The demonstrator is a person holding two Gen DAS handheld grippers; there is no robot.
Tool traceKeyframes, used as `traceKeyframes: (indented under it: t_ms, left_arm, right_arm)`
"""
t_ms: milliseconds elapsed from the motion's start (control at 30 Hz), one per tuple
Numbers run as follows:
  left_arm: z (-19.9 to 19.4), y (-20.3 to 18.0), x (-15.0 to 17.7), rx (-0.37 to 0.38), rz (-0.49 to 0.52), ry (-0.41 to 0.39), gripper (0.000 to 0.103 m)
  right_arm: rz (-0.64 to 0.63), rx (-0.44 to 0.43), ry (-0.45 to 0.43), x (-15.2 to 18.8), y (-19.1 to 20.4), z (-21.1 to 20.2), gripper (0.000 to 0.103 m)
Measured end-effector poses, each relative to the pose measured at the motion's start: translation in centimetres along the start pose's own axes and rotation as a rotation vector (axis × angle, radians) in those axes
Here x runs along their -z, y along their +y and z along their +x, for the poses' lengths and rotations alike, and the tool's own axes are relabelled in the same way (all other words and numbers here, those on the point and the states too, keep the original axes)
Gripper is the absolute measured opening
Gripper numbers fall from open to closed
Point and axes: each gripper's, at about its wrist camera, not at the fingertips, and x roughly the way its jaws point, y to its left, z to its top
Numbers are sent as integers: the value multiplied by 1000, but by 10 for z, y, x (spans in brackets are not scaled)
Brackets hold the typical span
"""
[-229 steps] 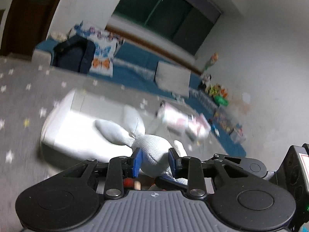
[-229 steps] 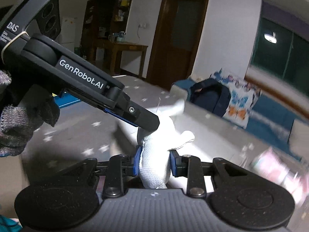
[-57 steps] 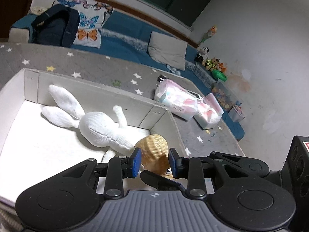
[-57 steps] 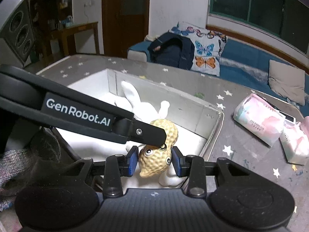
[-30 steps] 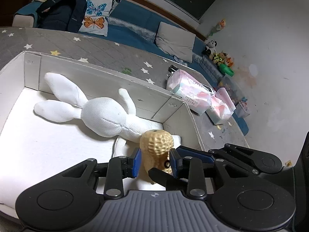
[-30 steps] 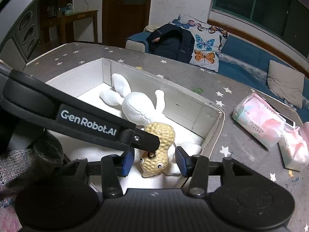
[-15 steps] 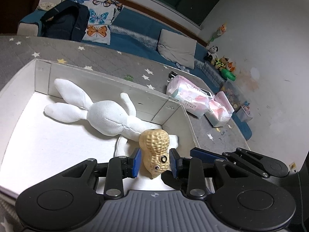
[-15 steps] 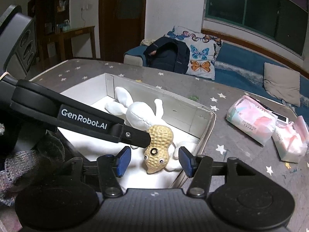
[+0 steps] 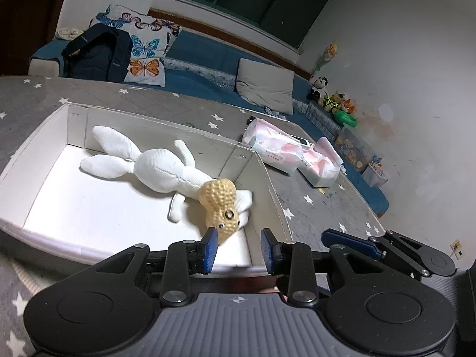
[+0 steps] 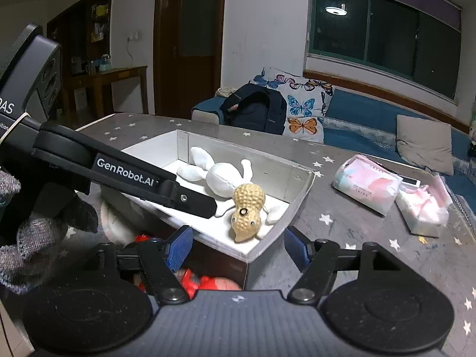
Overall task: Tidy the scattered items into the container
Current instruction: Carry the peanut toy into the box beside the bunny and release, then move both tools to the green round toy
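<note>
The left tongs are held open, empty, above the white box, where a peanut toy is laid across a white plush rabbit.

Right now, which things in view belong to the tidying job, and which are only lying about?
Belong to the job:
- white box
- white plush rabbit, inside the box
- peanut toy, inside, lying on the rabbit
- left tongs and right tongs, both open

Only lying about:
- two tissue packs
- dark backpack
- butterfly pillow

Knitted cloth rabbit, bumpy matt peanut toy, smooth cardboard box.
</note>
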Motion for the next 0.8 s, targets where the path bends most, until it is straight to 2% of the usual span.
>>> traceKeyframes:
  t_ms: [100, 200, 333, 800]
  left_arm:
    - [-6, -5, 8, -5, 13, -5, 34]
    - [-12, -13, 17, -16, 37, -8, 34]
    - [-17, -21, 33, -19, 62, 3, 34]
    - [-18, -42, 71, 72, 47, 93, 35]
  right_arm:
    - [9, 0, -4, 8, 1, -8, 71]
    - [13, 0, -5, 16, 2, -15, 81]
    - [-5, 10, -3, 32, 5, -25, 81]
    - [68, -10, 79, 76, 4, -34, 81]
